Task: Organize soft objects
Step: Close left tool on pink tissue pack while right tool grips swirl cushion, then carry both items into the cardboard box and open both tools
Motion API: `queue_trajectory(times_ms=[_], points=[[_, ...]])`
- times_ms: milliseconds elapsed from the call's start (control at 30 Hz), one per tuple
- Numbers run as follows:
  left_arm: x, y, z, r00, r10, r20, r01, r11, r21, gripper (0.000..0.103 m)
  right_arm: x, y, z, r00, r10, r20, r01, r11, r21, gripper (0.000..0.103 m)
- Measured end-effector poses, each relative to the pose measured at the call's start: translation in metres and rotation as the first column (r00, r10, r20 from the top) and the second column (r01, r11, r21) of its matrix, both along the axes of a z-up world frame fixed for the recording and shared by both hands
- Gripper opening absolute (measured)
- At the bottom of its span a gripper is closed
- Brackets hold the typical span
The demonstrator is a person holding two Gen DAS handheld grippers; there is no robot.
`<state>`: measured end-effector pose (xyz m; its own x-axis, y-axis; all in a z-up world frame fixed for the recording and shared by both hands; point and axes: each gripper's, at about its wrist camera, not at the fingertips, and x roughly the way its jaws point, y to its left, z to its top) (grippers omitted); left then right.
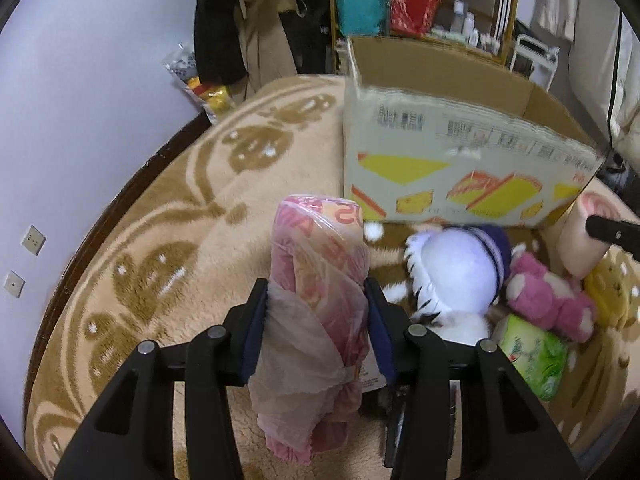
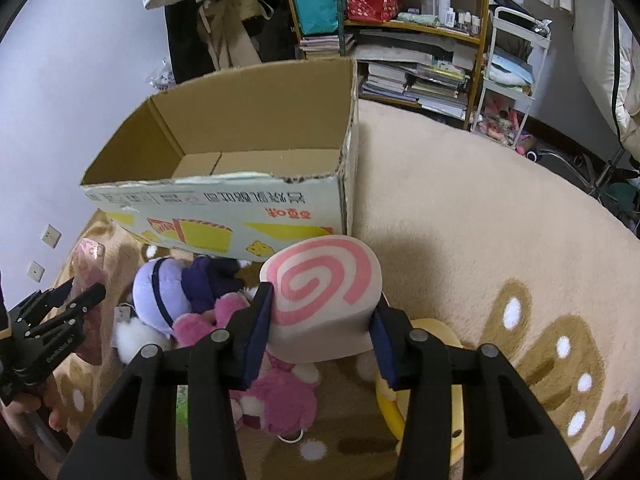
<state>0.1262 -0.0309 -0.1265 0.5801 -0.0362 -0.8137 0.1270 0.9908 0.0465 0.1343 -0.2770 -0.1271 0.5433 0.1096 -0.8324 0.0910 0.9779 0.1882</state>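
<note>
My left gripper [image 1: 318, 304] is shut on a pink bundle wrapped in clear plastic [image 1: 320, 272], held above the carpet left of the open cardboard box [image 1: 460, 168]. It also shows in the right wrist view [image 2: 90, 280] at far left. My right gripper [image 2: 320, 312] is shut on a cream pillow with a pink swirl [image 2: 324, 284], just in front of the box [image 2: 240, 184], whose inside looks empty. Below lie a purple-and-white plush [image 1: 460, 264], a pink plush bear [image 1: 548, 296], a green tissue pack [image 1: 532, 356] and a yellow plush [image 2: 424, 400].
A beige patterned carpet [image 1: 200, 216] covers the floor. A shelf with bags, books and bottles [image 2: 416, 40] and a white trolley [image 2: 508, 80] stand behind the box. Hanging clothes [image 1: 248, 20] are at the back, with a purple wall [image 1: 80, 100] on the left.
</note>
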Motion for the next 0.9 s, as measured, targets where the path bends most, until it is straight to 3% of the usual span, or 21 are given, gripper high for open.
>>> queue_trajectory(times_ms=[167, 400, 533, 633, 900], points=[[-0.008, 0.001, 0.024, 0.993, 0.005, 0.122, -0.006, 1.0, 0.013, 0.044, -0.014, -0.003, 0.016, 0.999, -0.02, 0.042, 0.019, 0.999, 0.037, 0.048], [-0.009, 0.001, 0.065, 0.969, 0.005, 0.248, -0.011, 1.0, 0.025, 0.044, -0.03, -0.006, 0.051, 0.984, -0.042, 0.172, 0.039, 0.999, 0.021, 0.048], [0.002, 0.003, 0.089, 0.959, 0.018, 0.283, -0.018, 1.0, -0.001, 0.044, -0.03, -0.01, 0.069, 0.972, -0.074, 0.223, 0.068, 0.997, 0.037, 0.048], [0.009, -0.003, 0.106, 0.947, 0.007, 0.321, -0.011, 1.0, 0.011, 0.044, -0.023, -0.009, 0.082, 0.962, -0.066, 0.264, 0.073, 0.997, -0.016, 0.048], [0.044, -0.029, 0.136, 0.936, -0.024, 0.351, 0.029, 1.0, -0.008, 0.044, 0.009, -0.012, 0.098, 0.949, -0.065, 0.308, 0.072, 0.997, -0.012, 0.048]])
